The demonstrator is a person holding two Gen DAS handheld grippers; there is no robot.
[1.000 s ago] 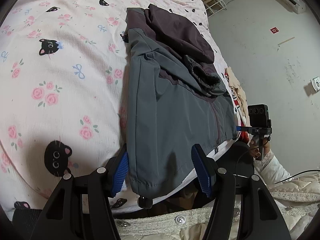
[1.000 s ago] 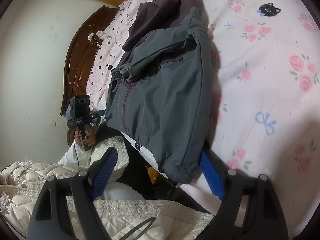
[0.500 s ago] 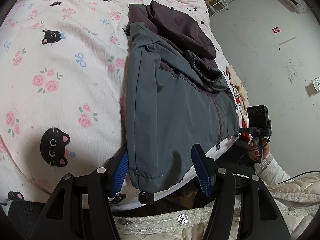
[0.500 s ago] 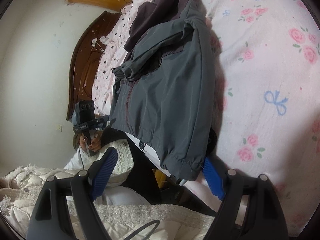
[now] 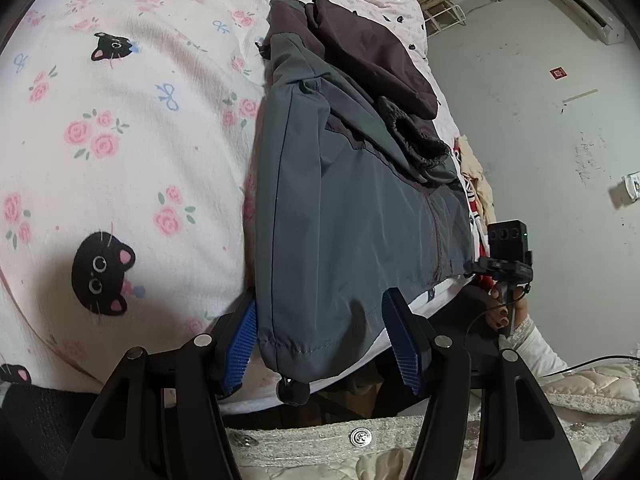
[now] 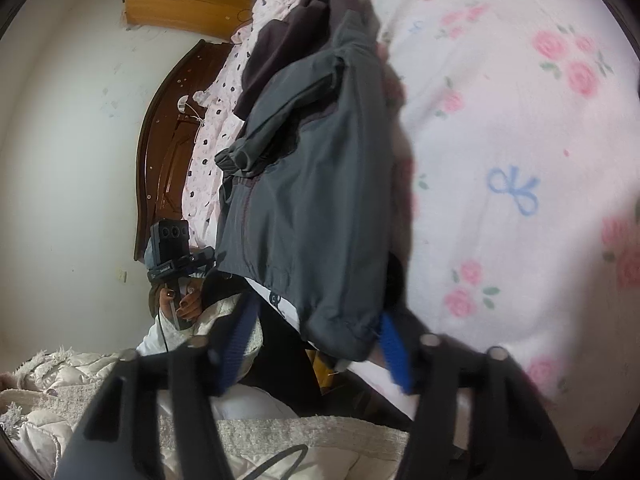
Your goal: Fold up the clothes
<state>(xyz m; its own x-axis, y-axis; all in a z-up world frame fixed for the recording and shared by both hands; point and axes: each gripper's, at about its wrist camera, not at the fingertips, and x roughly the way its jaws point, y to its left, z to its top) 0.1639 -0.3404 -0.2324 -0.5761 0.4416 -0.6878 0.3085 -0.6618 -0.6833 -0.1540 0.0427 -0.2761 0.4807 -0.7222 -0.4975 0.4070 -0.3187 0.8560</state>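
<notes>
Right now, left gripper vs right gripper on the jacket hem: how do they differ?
The left gripper straddles one hem corner of the grey jacket, and I cannot tell whether its pads press the cloth; the right gripper is closing with the other corner between its fingers. The left view is sharp, the right motion-blurred. Both have blue pads, at the bed's near edge.

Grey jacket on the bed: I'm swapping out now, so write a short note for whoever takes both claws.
Left claw: open, straddling one hem corner of the grey jacket, pads not pressing.
Right claw: jaws closing around the other hem corner; grip not confirmed.
Jacket: lies lengthwise on the floral bedsheet, hem hanging at the bed edge, sleeves already folded in, dark hood at the far end.
Left to do: grip both corners, fold the hem up towards the hood.
</notes>
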